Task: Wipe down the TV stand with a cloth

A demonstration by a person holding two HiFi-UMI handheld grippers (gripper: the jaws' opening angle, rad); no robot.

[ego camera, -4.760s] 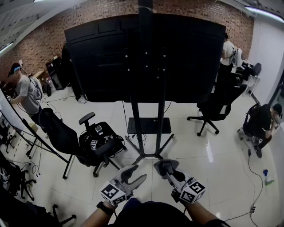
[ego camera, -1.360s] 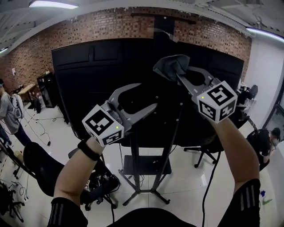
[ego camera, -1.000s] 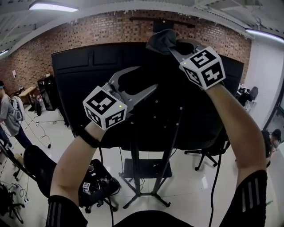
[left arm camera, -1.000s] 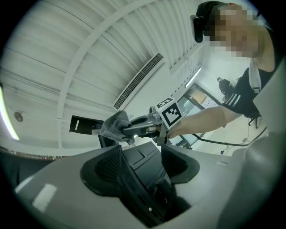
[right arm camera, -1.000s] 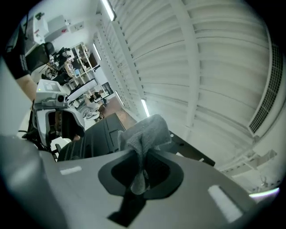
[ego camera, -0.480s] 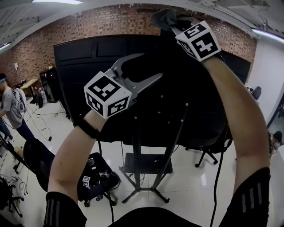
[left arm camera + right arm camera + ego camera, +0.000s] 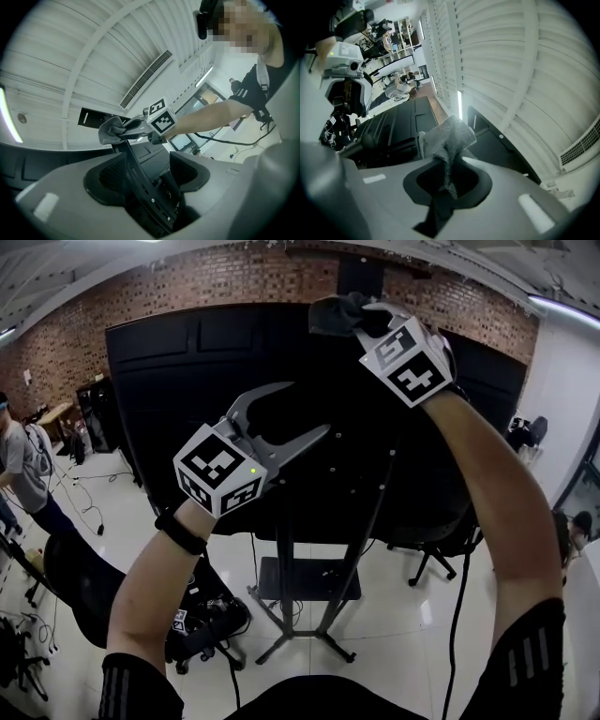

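At the far left, a person (image 7: 21, 463) stands on the glossy floor by the brick wall (image 7: 141, 287). A black office chair (image 7: 80, 589) is nearer, at the lower left.

The left gripper (image 7: 306, 409) is raised in front of the dark back of the large TV (image 7: 159, 381). Its jaws stand wide apart and grip nothing. Its own view shows one black upright of the TV stand (image 7: 285, 563) in the gap between them. The pads do not press on the upright, and I cannot tell whether it lies between the jaws or beyond them.

The stand's two uprights rise from splayed feet on the floor, past a small black shelf, and up the middle of the TV's back.

To the right and higher, the right gripper (image 7: 359, 320) reaches up near the top of the stand. Its jaws are closed tight on a grey cloth (image 7: 335, 313), which bunches out past the tips. The cloth sits at the upper end of the stand's upright, just by the TV's top edge. The left gripper view shows it against the upright, though actual contact is not certain.

Low at the right, a second office chair (image 7: 436, 545) stands behind the TV.
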